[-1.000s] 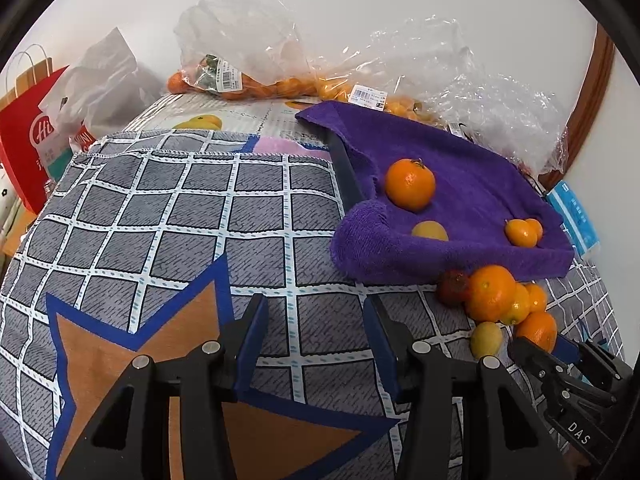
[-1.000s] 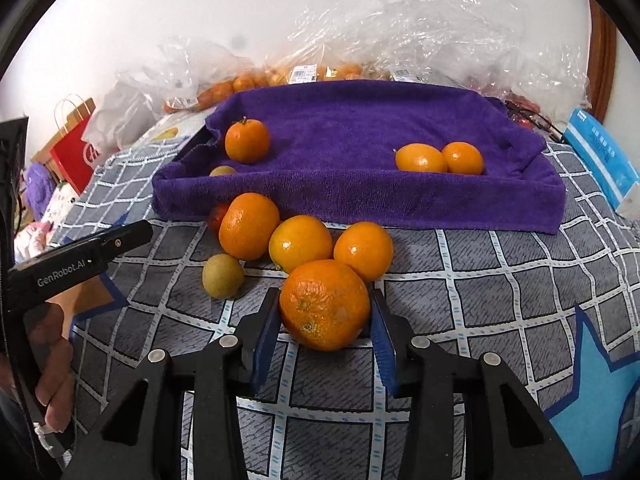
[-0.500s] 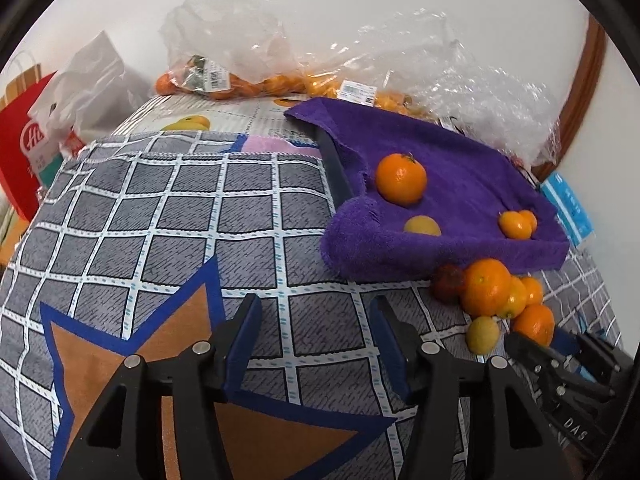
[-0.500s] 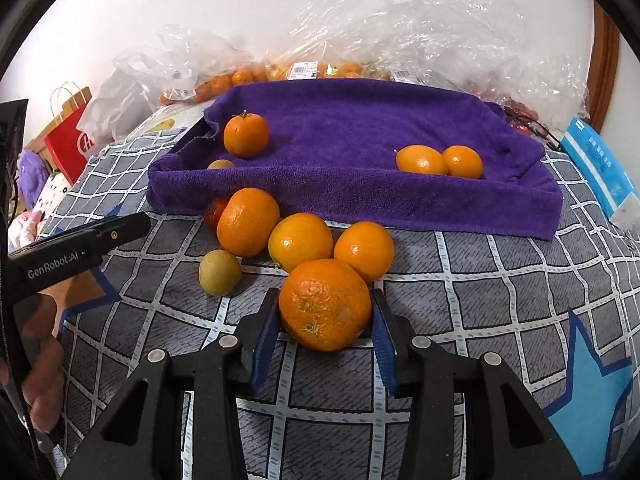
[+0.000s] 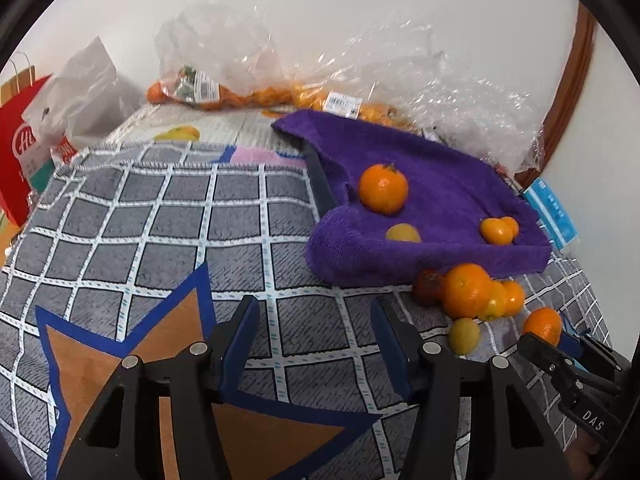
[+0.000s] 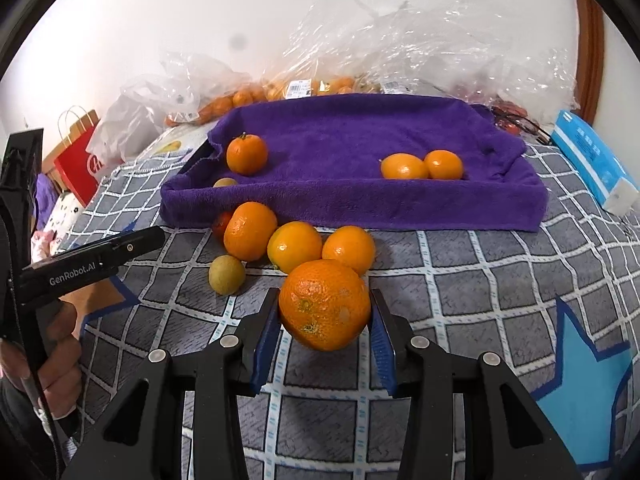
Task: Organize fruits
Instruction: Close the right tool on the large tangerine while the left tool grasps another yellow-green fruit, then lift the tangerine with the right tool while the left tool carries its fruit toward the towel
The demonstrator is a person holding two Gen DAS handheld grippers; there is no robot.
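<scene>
Your right gripper (image 6: 325,330) is clamped on a large orange (image 6: 325,304); both blue pads press its sides, and the fruit sits just in front of the loose cluster on the checked blanket (image 6: 460,280).

Your left gripper (image 5: 314,338) has just been opening its jaws. Nothing lies between them; only the blanket's grid and the star pattern (image 5: 132,344) show in the gap. In the right wrist view this gripper enters from the left edge, gripped by a hand (image 6: 60,360).

The purple towel-lined tray (image 6: 360,208) sits at the far side of the blanket. It contains:
- one stemmed orange (image 6: 247,154) near its left end;
- one small yellow fruit (image 6: 225,182) against the near wall, partly hidden;
- two small oranges (image 6: 422,165) touching each other near the right end.

Outside the tray, touching or just beside its near wall, you find three oranges (image 6: 298,242) in a row, a reddish fruit (image 6: 221,224) behind the leftmost one, and a yellow-green fruit (image 6: 227,275) lying slightly apart in front.

Clear plastic bags (image 6: 420,48) holding more fruit are piled against the wall behind the tray. A blue-and-white box (image 6: 592,160) lies to the tray's right.
</scene>
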